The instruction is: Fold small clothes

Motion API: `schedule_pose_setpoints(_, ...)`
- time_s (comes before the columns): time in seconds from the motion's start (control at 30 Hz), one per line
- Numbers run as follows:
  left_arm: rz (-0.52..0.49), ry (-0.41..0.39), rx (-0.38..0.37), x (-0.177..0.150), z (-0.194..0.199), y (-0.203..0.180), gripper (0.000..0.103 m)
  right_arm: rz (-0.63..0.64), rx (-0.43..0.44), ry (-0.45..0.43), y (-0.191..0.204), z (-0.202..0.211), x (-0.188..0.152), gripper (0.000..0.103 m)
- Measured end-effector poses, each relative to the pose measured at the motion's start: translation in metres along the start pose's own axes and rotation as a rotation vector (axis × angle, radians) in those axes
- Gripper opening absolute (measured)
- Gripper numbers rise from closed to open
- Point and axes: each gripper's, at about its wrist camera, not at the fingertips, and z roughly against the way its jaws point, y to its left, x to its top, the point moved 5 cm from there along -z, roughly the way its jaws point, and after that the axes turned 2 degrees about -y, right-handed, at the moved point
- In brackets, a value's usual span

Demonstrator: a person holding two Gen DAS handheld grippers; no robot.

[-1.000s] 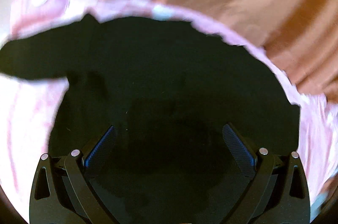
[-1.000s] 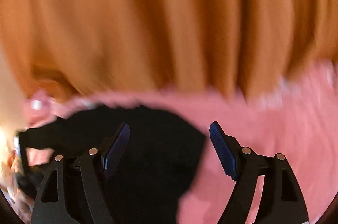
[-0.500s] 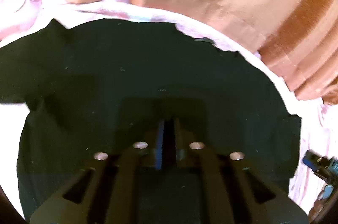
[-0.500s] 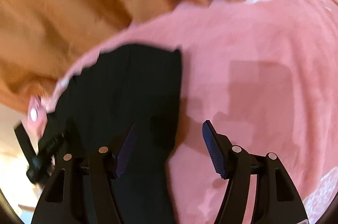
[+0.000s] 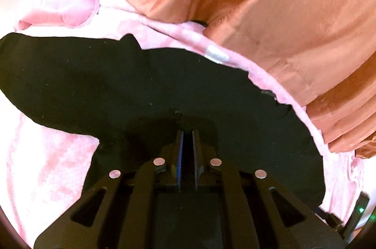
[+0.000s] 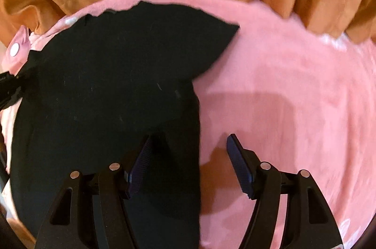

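Once the left gripper point(image 5: 186, 135) had snapped closed on the black shirt point(image 5: 141, 89), the right gripper point(image 6: 189, 143), jaws opening, straddled its edge, ready to fold.

The left gripper point(image 5: 186, 138), fingers together, pinches the black garment point(image 5: 164, 89) on the pink blanket point(image 5: 54, 166).

Warm, bright light; the pink blanket point(image 5: 58, 162) washes out to white glare at the far left of the left wrist view. A soft shadow lies on the blanket point(image 6: 270, 112) just beyond the right jaws. Fisheye distortion curves both views, dark vignette at corners; the black garment point(image 6: 105, 75) shows no detail.
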Motion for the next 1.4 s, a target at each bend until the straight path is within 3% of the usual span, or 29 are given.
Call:
schedule_pose_setpoints(0.1,-0.031,-0.010,0.025,-0.003,-0.003,-0.006,0.006,0.003,-0.044,-0.054,0.003,-0.005,0.014,0.058)
schedule_pose_setpoints(0.17,-0.043,-0.025,0.038,-0.002,-0.001,-0.006,0.006,-0.006,-0.066,-0.100,-0.002,-0.007,0.024,0.040)
schedule_pose_setpoints(0.2,-0.045,-0.034,0.054,0.000,-0.001,-0.006,0.006,-0.022,-0.066,-0.110,-0.006,-0.008,0.028,0.020)
schedule_pose_setpoints(0.27,-0.056,-0.041,0.082,0.001,-0.001,-0.002,0.007,-0.122,-0.073,-0.096,-0.030,-0.010,0.029,0.021)
schedule_pose_setpoints(0.33,-0.067,-0.014,0.102,-0.002,-0.009,0.003,0.007,-0.247,-0.010,-0.068,-0.049,-0.008,0.025,0.026)
schedule_pose_setpoints(0.43,-0.068,0.013,0.127,-0.009,-0.020,0.009,0.007,-0.336,0.015,-0.074,-0.062,0.004,0.020,0.040)
schedule_pose_setpoints(0.47,-0.071,0.008,0.131,-0.010,-0.021,0.008,0.007,-0.351,0.027,-0.084,-0.064,0.009,0.019,0.040)
schedule_pose_setpoints(0.67,-0.080,0.011,0.134,-0.014,-0.020,0.010,0.007,-0.155,-0.092,-0.130,-0.033,0.009,0.029,0.042)
schedule_pose_setpoints(0.7,-0.081,0.011,0.135,-0.014,-0.019,0.011,0.007,-0.139,-0.086,-0.117,-0.032,0.004,0.029,0.031)
schedule_pose_setpoints(0.73,-0.077,0.011,0.132,-0.014,-0.017,0.011,0.007,-0.142,-0.060,-0.105,-0.033,-0.001,0.031,0.008)
schedule_pose_setpoints(0.77,-0.069,0.008,0.129,-0.014,-0.015,0.013,0.007,-0.167,-0.020,-0.105,-0.033,-0.001,0.032,0.005)
schedule_pose_setpoints(0.87,-0.067,0.004,0.160,-0.012,-0.013,0.020,0.004,-0.277,0.050,-0.153,-0.052,0.014,0.033,0.004)
schedule_pose_setpoints(0.9,-0.052,0.023,0.156,-0.015,-0.018,0.027,0.003,-0.275,0.040,-0.120,-0.054,0.008,0.029,0.005)
schedule_pose_setpoints(0.93,-0.050,0.013,0.149,-0.015,-0.018,0.028,0.003,-0.269,0.056,-0.025,-0.054,-0.010,0.020,0.007)
schedule_pose_setpoints(0.97,-0.059,0.013,0.154,-0.015,-0.018,0.027,0.003,-0.262,0.063,-0.056,-0.053,-0.008,0.018,0.006)
schedule_pose_setpoints(1.03,-0.074,0.023,0.159,-0.014,-0.016,0.022,0.003,-0.273,0.062,-0.029,-0.056,0.002,0.018,0.015)
schedule_pose_setpoints(1.13,-0.026,0.043,0.096,-0.009,-0.009,0.016,0.003,-0.378,0.110,-0.102,-0.062,0.029,0.026,0.037)
schedule_pose_setpoints(1.17,-0.012,0.037,0.075,-0.007,-0.006,0.013,0.003,-0.387,0.120,-0.145,-0.064,0.039,0.032,0.037)
schedule_pose_setpoints(1.23,0.005,0.044,0.040,-0.006,-0.006,0.008,0.009,-0.408,0.135,-0.183,-0.066,0.042,0.039,0.040)
schedule_pose_setpoints(1.3,0.033,0.074,0.017,-0.009,-0.015,0.006,0.024,-0.428,0.177,-0.167,-0.066,0.031,0.049,0.043)
schedule_pose_setpoints(1.4,0.025,0.080,0.024,-0.015,-0.021,0.008,0.024,-0.513,0.284,-0.113,-0.072,0.019,0.050,0.043)
